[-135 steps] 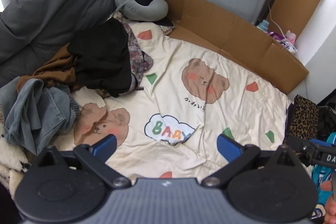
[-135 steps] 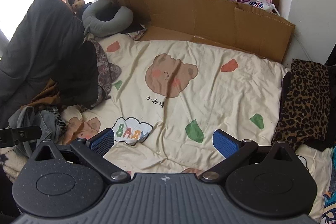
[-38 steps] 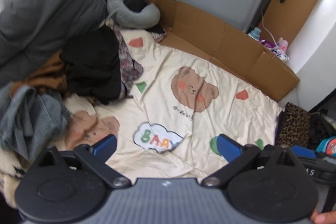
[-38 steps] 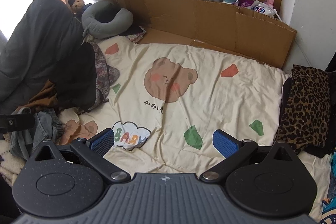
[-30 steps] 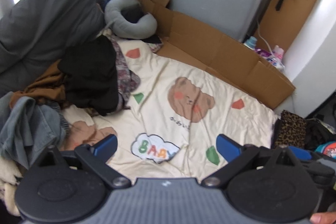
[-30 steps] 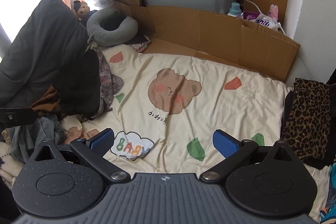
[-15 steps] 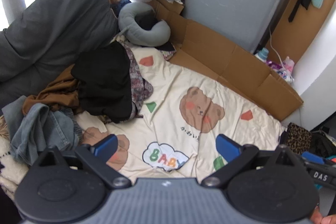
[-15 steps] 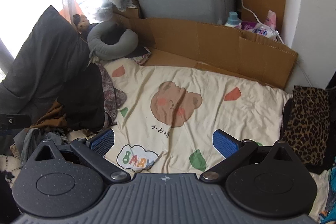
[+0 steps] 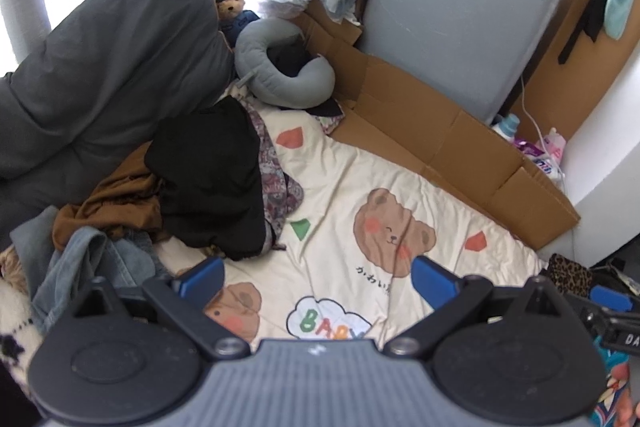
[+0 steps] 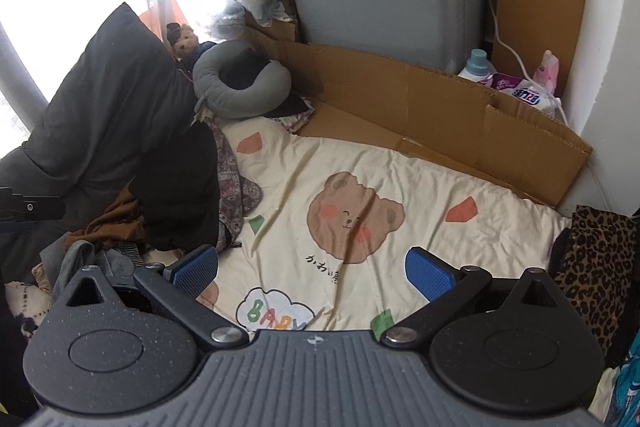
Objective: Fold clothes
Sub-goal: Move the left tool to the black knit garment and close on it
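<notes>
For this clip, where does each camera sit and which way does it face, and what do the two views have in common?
Left wrist: on the left gripper, above the bed, looking down and forward at the bear-print sheet and the clothes pile; its own open blue-padded fingers show, and part of the right gripper at the right edge.
Right wrist: on the right gripper, facing the same way from further right; its open fingers show, and the leopard-print garment lies at right.
Shared: sheet, clothes pile, grey neck pillow, cardboard.
</notes>
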A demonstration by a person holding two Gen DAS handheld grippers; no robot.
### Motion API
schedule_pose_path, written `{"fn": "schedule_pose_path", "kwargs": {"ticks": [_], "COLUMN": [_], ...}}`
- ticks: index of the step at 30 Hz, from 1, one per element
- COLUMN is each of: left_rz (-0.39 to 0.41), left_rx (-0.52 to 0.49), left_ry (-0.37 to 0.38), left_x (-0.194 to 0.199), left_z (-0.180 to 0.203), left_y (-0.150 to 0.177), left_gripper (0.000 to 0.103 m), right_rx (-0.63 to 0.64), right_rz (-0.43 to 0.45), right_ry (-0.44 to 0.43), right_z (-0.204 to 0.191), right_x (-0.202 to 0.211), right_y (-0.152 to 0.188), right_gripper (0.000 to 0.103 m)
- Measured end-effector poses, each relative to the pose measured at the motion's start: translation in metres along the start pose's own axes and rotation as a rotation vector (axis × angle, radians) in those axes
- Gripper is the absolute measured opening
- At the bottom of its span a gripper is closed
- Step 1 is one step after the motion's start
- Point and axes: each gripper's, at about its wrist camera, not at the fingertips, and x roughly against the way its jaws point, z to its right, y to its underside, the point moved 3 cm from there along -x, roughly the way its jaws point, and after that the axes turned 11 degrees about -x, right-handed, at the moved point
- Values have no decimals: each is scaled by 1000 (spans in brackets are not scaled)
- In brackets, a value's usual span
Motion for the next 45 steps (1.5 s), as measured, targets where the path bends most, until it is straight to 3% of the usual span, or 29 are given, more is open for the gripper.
{"fn": "schedule_pose_path", "kwargs": {"ticks": [9,18,21,28,32,36,40,42,45], "left_rz": [40,44,42,73,75,78,78,69,61], "left_rx": [2,28,19,55,39,23,4,-14,-38], "left_ry": [-10,-9,46,81,72,63,56,57,60], "left_x": [-29,-83,-103,-150,-180,-209,-237,-248,-264], "left_z": [-27,-61,-69,-94,-106,-119,-130,-131,-132], "left_y": [-15,-11,-6,14,32,50,69,80,96], "left_gripper": [98,98,93,92,82,81,77,64,62], "right_rx": [38,73,82,126,115,104,121,109,104], "right_rz": [-32,-52,-60,-40,-90,-133,-116,-107,-103], "right_ry": [-57,-133,-166,-243,-272,-292,-265,-255,-233], "right_z": [4,8,8,10,17,23,28,34,40], "right_x": [-36,-82,-97,-140,-180,-216,-235,-240,-245], "right_y": [-16,-16,-15,-6,7,22,39,48,61], "right_gripper": [102,102,102,102,102,102,102,102,102]}}
